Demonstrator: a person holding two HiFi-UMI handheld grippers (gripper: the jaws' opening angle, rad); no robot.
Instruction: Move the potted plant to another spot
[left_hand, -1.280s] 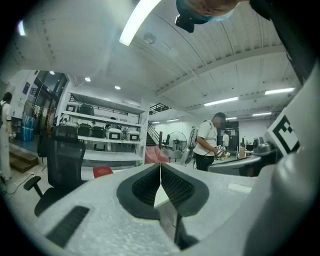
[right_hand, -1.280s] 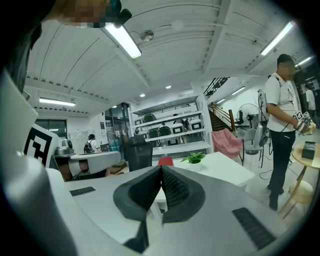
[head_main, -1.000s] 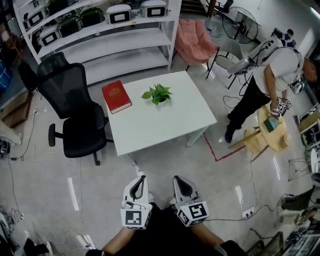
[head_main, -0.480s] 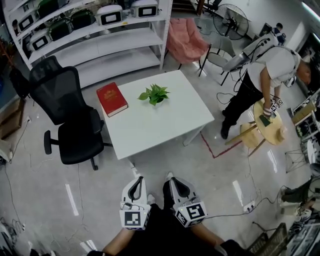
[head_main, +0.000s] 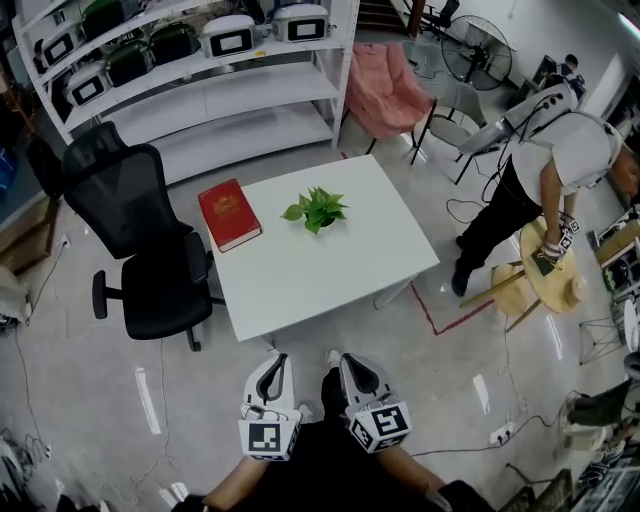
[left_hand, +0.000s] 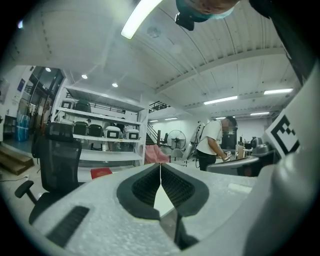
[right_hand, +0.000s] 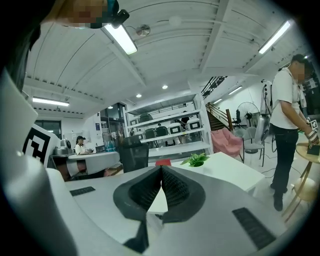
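Observation:
A small green potted plant (head_main: 316, 210) stands near the far middle of the white square table (head_main: 330, 265); it shows too in the right gripper view as the potted plant (right_hand: 195, 160). My left gripper (head_main: 278, 359) and right gripper (head_main: 349, 359) hang side by side over the floor, well short of the table's near edge. Both are shut with nothing between the jaws: the left gripper (left_hand: 160, 165) and the right gripper (right_hand: 161, 168) show their pads meeting.
A red book (head_main: 229, 214) lies at the table's far left. A black office chair (head_main: 140, 245) stands left of the table, white shelving (head_main: 190, 70) behind it. At the right a person (head_main: 545, 185) bends over a round wooden table (head_main: 553, 275). Pink chair (head_main: 385, 85) at the back.
Both grippers stay shut and side by side. The table and plant have shifted slightly in the head view as I move toward them.

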